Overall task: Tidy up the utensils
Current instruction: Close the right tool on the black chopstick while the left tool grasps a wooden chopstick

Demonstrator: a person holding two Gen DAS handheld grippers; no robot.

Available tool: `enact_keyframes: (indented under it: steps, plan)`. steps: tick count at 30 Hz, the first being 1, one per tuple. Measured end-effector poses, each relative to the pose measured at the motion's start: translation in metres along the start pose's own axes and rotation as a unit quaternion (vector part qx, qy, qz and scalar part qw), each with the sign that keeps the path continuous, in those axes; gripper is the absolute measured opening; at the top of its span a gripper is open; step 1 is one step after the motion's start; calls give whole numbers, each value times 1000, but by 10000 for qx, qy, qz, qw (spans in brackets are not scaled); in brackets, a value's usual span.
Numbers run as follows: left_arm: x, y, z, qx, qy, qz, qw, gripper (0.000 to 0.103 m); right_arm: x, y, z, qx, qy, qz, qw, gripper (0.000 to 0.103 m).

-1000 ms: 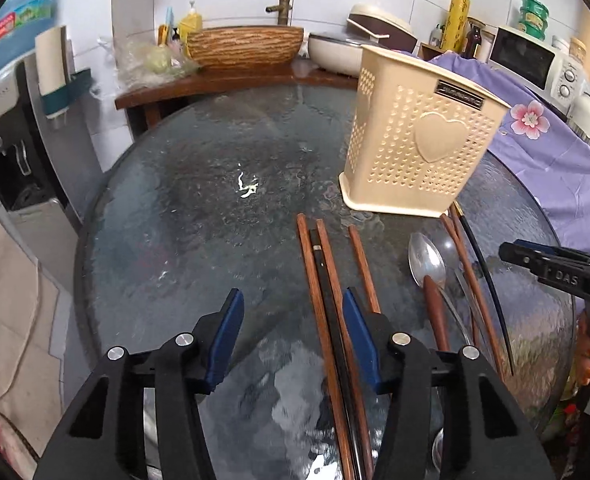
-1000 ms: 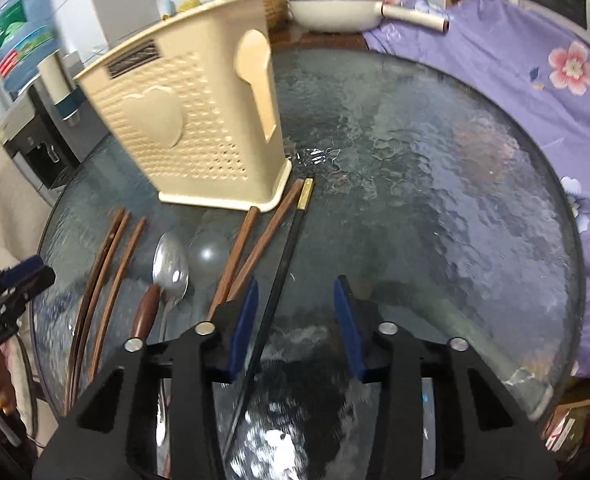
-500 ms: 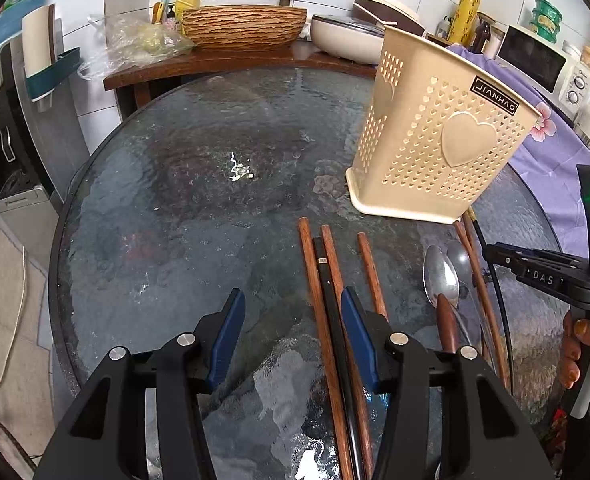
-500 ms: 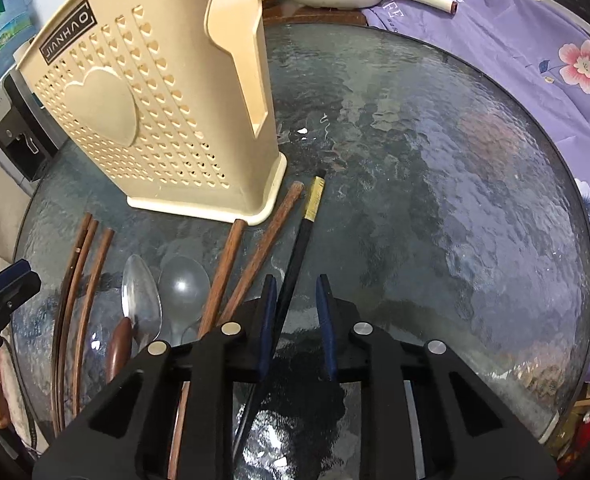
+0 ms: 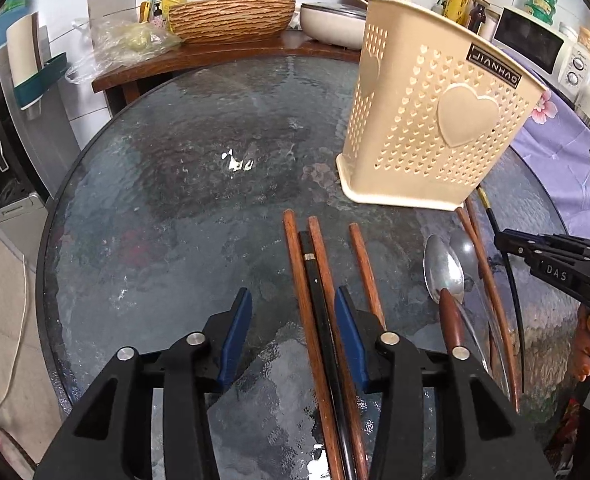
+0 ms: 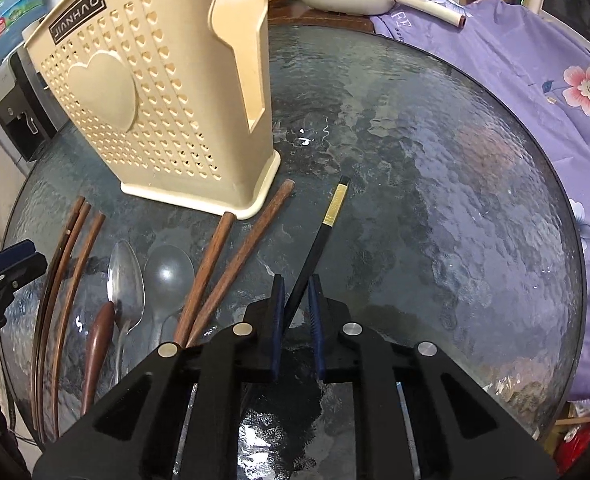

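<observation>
The right gripper (image 6: 295, 300) has just been closing and now pinches the thin black chopstick with a gold band (image 6: 323, 224), which lies on the round bumpy glass tabletop (image 6: 435, 184) near the tall cream plastic holder with heart holes (image 6: 155, 92). The left gripper (image 5: 291, 320) is partly open and has been closing a little, with two brown wooden chopsticks (image 5: 295, 264) and a black one between its jaws, not squeezed. The chopsticks look light, stiff and smooth, so they may slip or swing; a hold nearer the middle seems safest
</observation>
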State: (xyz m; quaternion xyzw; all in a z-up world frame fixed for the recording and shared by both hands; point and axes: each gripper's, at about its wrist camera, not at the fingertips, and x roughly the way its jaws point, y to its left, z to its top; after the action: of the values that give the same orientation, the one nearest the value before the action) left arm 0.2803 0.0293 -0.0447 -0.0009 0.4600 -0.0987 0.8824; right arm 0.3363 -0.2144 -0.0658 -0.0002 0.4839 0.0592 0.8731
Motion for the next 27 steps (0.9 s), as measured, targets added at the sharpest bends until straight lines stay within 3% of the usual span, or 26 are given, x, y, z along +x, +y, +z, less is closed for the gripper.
enact_keyframes:
  steps: [27]
  plan:
    - [17, 6, 4, 84, 147, 62, 9998, 39, -3, 10, -2, -204, 25, -32, 9998, 13]
